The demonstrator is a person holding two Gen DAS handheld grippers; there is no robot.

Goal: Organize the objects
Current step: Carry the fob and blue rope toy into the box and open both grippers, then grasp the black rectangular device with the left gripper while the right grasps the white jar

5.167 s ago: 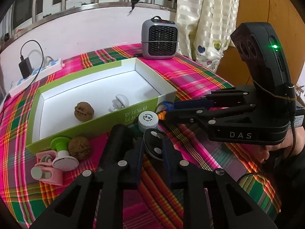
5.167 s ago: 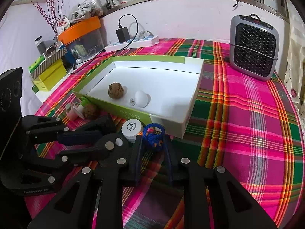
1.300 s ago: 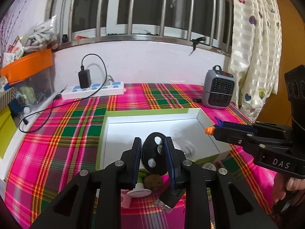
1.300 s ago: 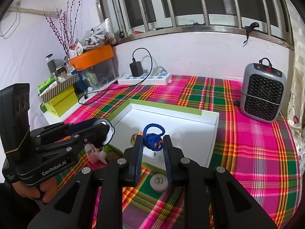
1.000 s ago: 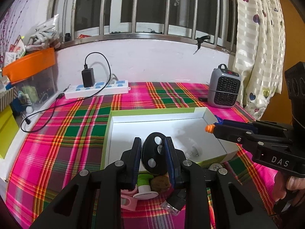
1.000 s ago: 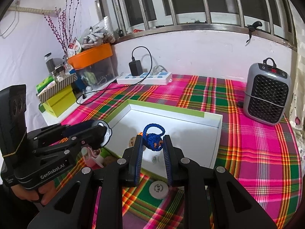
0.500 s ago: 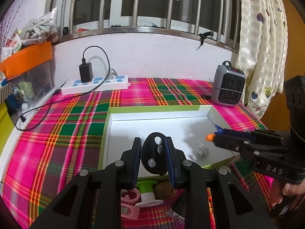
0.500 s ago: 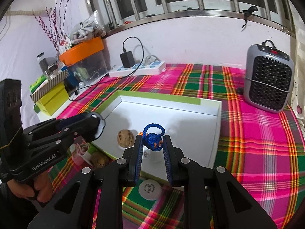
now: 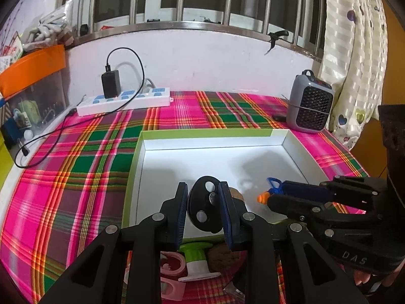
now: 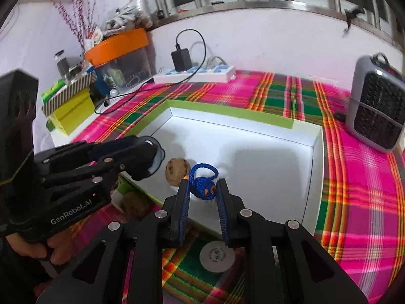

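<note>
Left gripper (image 9: 204, 209) clamped on black disc (image 9: 205, 204). Right gripper (image 10: 201, 193) clamped on blue knotted cord (image 10: 202, 183), above white box (image 10: 317, 167); walnut (image 10: 177, 171) just left.

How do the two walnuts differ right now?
The walnut in the box lies on the white floor of the green-rimmed box, in plain view and well lit. The walnut on the cloth lies outside the box's near wall, partly hidden behind the left gripper's fingers. Both are brown and round.

Black claw (image 9: 204, 211) (blue pads, silver screws).
</note>
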